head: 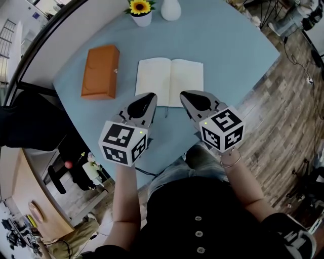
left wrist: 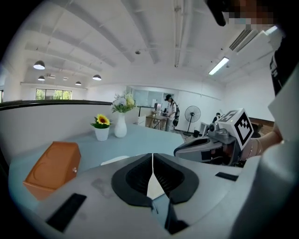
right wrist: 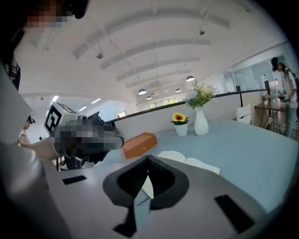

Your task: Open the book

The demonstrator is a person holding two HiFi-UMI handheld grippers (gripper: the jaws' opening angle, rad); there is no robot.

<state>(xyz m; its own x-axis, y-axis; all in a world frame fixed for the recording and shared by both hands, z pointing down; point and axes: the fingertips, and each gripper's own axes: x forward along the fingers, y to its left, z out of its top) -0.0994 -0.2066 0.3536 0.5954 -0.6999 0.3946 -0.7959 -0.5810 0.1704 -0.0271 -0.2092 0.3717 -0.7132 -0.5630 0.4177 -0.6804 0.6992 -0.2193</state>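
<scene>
The book (head: 169,81) lies open and flat on the blue table (head: 238,55), showing two blank cream pages. Both grippers hover side by side just in front of its near edge, lifted off the table. My left gripper (head: 150,97) has its jaws together with nothing between them; in the left gripper view its jaws meet at the tip (left wrist: 152,157). My right gripper (head: 185,95) is shut and empty too, its jaws touching (right wrist: 148,158). In the right gripper view the open book (right wrist: 189,161) shows just beyond the jaws.
An orange box (head: 100,72) lies left of the book. A potted sunflower (head: 140,12) and a white vase (head: 171,9) stand at the table's far edge. The table's right edge drops to a wood floor (head: 273,101). A person stands in the far background (left wrist: 169,108).
</scene>
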